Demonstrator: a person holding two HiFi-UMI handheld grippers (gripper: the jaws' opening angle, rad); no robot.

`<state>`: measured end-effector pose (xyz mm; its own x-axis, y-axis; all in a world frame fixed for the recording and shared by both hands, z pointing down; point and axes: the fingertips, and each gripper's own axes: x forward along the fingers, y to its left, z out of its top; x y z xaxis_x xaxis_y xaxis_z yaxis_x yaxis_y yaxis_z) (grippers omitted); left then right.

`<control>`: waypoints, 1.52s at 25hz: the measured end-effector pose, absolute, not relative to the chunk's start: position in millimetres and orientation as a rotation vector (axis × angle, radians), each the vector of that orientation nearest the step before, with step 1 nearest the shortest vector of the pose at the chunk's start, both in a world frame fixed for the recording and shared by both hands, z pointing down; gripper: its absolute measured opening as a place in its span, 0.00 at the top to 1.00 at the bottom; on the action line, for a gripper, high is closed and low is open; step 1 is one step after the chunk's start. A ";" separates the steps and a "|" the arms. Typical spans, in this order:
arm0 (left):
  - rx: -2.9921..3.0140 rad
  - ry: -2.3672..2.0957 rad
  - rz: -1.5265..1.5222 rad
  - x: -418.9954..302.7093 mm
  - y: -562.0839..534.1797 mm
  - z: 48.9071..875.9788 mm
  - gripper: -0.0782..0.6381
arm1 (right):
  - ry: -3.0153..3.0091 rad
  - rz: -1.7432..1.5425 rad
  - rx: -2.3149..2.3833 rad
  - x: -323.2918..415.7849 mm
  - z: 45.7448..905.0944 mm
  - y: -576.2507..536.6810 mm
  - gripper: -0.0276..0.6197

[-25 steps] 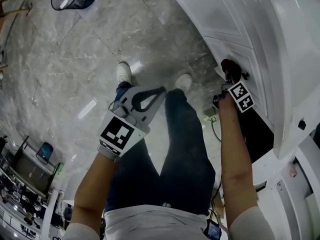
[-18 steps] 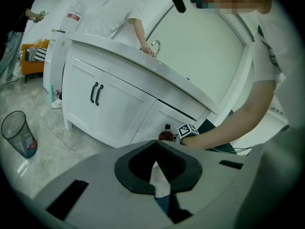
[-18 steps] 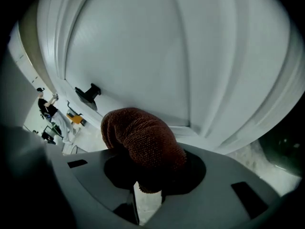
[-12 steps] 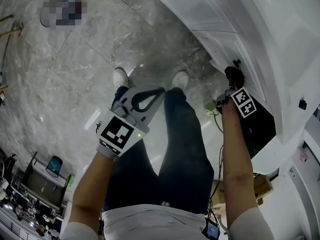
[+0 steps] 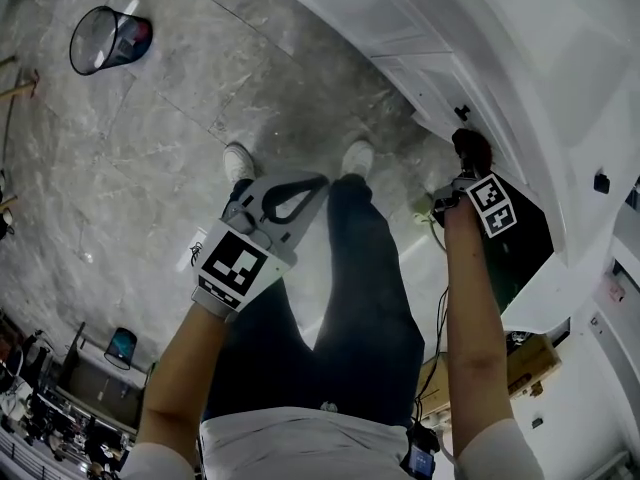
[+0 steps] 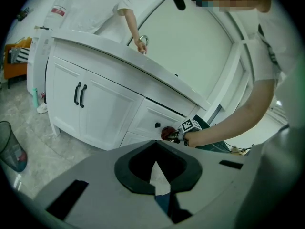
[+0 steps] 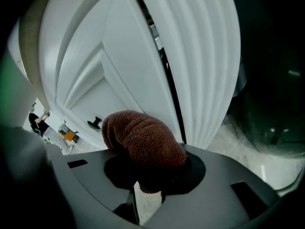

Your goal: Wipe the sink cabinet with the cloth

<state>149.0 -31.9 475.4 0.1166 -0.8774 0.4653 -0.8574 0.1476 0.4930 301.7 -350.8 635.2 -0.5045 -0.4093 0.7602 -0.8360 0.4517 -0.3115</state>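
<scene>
Brown knitted cloth [image 7: 143,144] bunched up, pinched between right gripper [image 5: 472,173] fingers; wad sits against sink cabinet [image 6: 109,104] front, on white panel just beside small black drawer knob [image 7: 95,122]; contact looks made, can't confirm; dark open compartment [image 5: 525,238] of cabinet just on gripper's other side; left gripper [image 5: 318,183] well apart from cabinet, held over person's legs, fingers pressed together, nothing between them; pair of black door handles [image 6: 80,94] further along cabinet front, past the knob; mesh waste bin [image 5: 110,38] on grey marble floor [image 5: 150,168], well clear of cabinet.
</scene>
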 end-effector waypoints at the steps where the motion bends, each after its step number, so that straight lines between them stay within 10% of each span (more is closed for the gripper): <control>1: 1.683 -1.705 -0.042 149.6 -31.7 473.7 0.87 | -2.111 0.926 1.039 301.8 627.4 -350.4 0.79; 38: 1.597 -1.799 -0.191 103.9 24.1 464.7 0.87 | -2.251 0.867 0.754 149.7 559.8 -294.0 0.79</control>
